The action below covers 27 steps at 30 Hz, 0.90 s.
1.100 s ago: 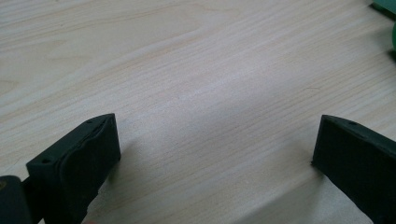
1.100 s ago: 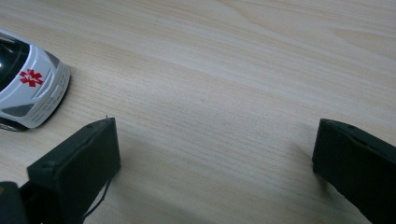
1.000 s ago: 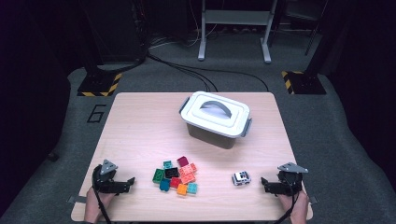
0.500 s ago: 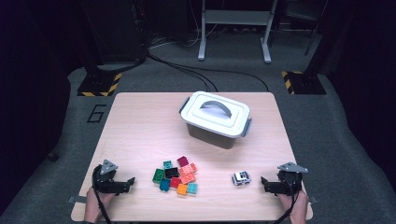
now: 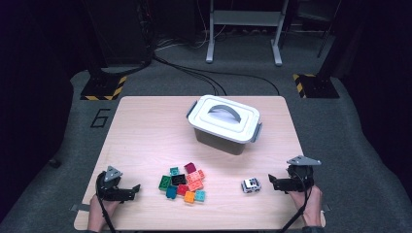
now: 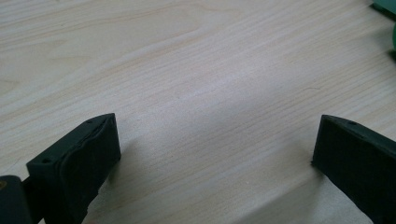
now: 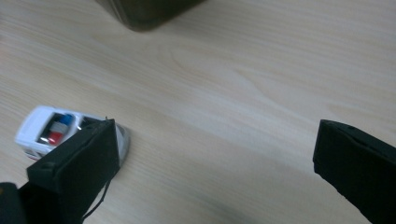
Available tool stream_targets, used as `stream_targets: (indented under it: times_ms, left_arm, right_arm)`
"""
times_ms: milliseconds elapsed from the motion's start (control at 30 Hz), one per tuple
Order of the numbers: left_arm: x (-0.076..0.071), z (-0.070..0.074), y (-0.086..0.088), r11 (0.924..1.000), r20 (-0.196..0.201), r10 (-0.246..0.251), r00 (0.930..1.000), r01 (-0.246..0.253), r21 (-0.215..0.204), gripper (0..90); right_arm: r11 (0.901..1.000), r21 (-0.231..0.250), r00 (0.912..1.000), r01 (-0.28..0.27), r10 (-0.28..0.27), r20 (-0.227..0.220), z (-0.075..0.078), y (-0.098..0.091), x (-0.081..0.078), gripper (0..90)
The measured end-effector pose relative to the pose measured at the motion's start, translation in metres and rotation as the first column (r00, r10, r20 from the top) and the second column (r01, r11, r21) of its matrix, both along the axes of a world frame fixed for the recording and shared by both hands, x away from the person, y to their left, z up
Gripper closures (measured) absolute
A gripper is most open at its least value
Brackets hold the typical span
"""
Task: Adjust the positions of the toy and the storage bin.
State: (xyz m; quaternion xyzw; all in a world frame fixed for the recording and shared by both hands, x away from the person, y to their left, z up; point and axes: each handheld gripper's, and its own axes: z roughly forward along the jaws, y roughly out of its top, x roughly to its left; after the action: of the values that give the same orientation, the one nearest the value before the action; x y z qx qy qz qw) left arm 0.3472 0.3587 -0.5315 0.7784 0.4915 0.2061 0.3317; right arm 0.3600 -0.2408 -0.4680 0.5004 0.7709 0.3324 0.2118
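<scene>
Nothing picked up yet, lid's on the box

Both the left gripper (image 5: 127, 192) and right gripper (image 5: 277, 183) sit spread and empty; small white toy police car (image 5: 251, 185) at the right one's 9 o'clock, grey lidded plastic box (image 5: 224, 124) shut, colourful plastic bricks (image 5: 183, 182) loose.

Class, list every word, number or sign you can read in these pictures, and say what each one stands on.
"6": a dark numeral on the grey floor, left of the wooden table.
Yellow-and-black hazard stripes, a sign without words: on the two black stand bases on the floor.
Toy police car: any side markings are too blurred to read.
Lidded storage box and toy bricks: no text.
</scene>
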Motion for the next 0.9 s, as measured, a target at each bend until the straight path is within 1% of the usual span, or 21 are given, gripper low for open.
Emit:
stream_targets:
  times_ms: [33,67,100,167,200,233,267,300,333,367,533,567,633,667,700,833,900]
  left_arm:
    - [0.000,0.000,0.000,1.0000,0.001,0.001,1.0000,-0.001,-0.001,0.7]
    - [0.000,0.000,0.000,1.0000,0.001,0.001,1.0000,-0.001,-0.001,0.7]
    - [0.000,0.001,0.001,0.9999,-0.009,-0.010,0.9999,0.010,0.008,0.6]
    - [0.000,0.000,0.001,1.0000,-0.002,-0.006,1.0000,0.006,0.007,0.6]
    - [0.000,-0.001,0.000,1.0000,0.010,0.000,1.0000,0.000,0.006,0.7]
    - [0.000,-0.001,0.000,1.0000,0.010,0.000,1.0000,0.000,0.006,0.7]
    - [0.000,-0.001,0.000,1.0000,0.010,0.001,1.0000,-0.001,0.007,0.7]
    - [0.000,-0.001,0.000,1.0000,0.010,0.002,0.9999,-0.002,0.005,0.7]
    - [0.000,-0.001,0.000,1.0000,0.010,0.001,1.0000,-0.001,0.005,0.6]
    - [0.000,0.001,0.001,0.9999,-0.008,-0.009,0.9999,0.009,0.009,0.7]
    - [0.000,0.001,0.001,0.9999,-0.008,-0.010,0.9999,0.010,0.010,0.7]
    - [0.000,0.000,0.000,1.0000,0.002,-0.004,1.0000,0.004,0.007,0.7]
    - [0.000,0.001,0.001,0.9999,-0.010,-0.010,0.9999,0.010,0.009,0.7]
    - [0.000,0.001,0.001,0.9999,-0.006,-0.008,0.9999,0.008,0.009,0.7]
    - [0.001,0.000,0.000,1.0000,0.002,-0.005,1.0000,0.005,0.005,0.7]
    - [0.001,0.000,0.000,1.0000,0.004,-0.004,1.0000,0.004,0.005,0.7]
    - [0.001,0.000,0.000,1.0000,0.004,-0.004,1.0000,0.004,0.005,0.7]
  right_arm:
    - [0.9999,0.009,1.0000,-0.005,0.005,0.006,0.005,0.003,0.002,0.0]
    - [0.9999,0.009,1.0000,-0.005,0.005,0.006,0.005,0.003,0.002,0.0]
    - [0.9998,0.008,0.9996,-0.021,0.020,0.019,0.015,0.010,0.007,0.0]
    - [0.9990,0.006,0.9985,-0.045,0.045,0.032,0.022,0.016,0.013,0.0]
    - [0.9983,-0.003,0.9976,-0.058,0.058,0.037,0.026,0.018,0.014,0.0]
    - [0.9983,-0.003,0.9976,-0.058,0.058,0.037,0.026,0.018,0.014,0.0]
    - [0.9976,-0.008,0.9966,-0.068,0.069,0.045,0.030,0.022,0.017,0.0]
    - [0.9959,-0.005,0.9941,-0.090,0.090,0.060,0.039,0.028,0.023,0.0]
    - [0.9959,0.001,0.9942,-0.090,0.090,0.059,0.042,0.030,0.024,0.0]
    - [0.9950,0.000,0.9934,-0.100,0.100,0.057,0.046,0.031,0.027,0.0]
    - [0.9913,0.002,0.9898,-0.131,0.131,0.056,0.063,0.043,0.040,0.0]
    - [0.9907,0.000,0.9888,-0.136,0.136,0.062,0.066,0.046,0.043,0.0]
    - [0.9886,-0.002,0.9861,-0.151,0.150,0.071,0.074,0.051,0.047,0.0]
    - [0.9875,-0.005,0.9848,-0.158,0.158,0.074,0.077,0.054,0.050,0.0]
    - [0.9863,-0.009,0.9831,-0.165,0.165,0.079,0.079,0.056,0.053,0.0]
    - [0.9820,-0.011,0.9785,-0.188,0.189,0.083,0.088,0.065,0.067,0.0]
    - [0.9810,-0.006,0.9775,-0.194,0.194,0.084,0.090,0.067,0.069,0.0]
